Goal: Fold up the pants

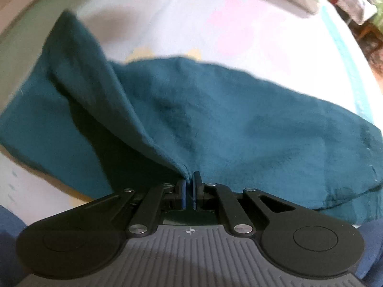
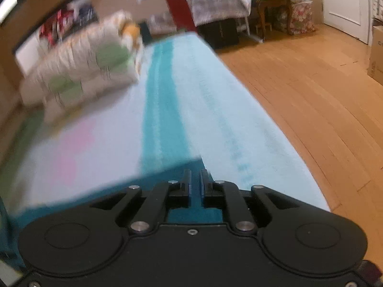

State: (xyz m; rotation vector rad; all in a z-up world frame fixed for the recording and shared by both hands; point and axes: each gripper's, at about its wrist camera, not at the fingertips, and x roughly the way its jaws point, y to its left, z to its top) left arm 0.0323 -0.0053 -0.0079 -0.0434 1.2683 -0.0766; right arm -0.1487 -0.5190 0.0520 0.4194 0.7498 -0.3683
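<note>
My left gripper [image 1: 190,186] has its jaws pinched together on an edge of the teal pants [image 1: 215,119], and the cloth rises in a tent from that pinch. Beyond the pinch the rest of the pants lies spread on the pale bed cover [image 1: 191,24].

My right gripper [image 2: 195,186] has its jaws close together with teal cloth between them; I judge it a grip on another edge, though blur keeps me from being sure the pads press.

The risk I see is the right side slipping out, since its hold looks shallow. The fold would then fall skewed. Past the pants, a striped pillow [image 2: 91,69] sits well away on the cover, and the cover's edge drops to wooden floor [image 2: 311,95], where a loosened leg could slide off.
</note>
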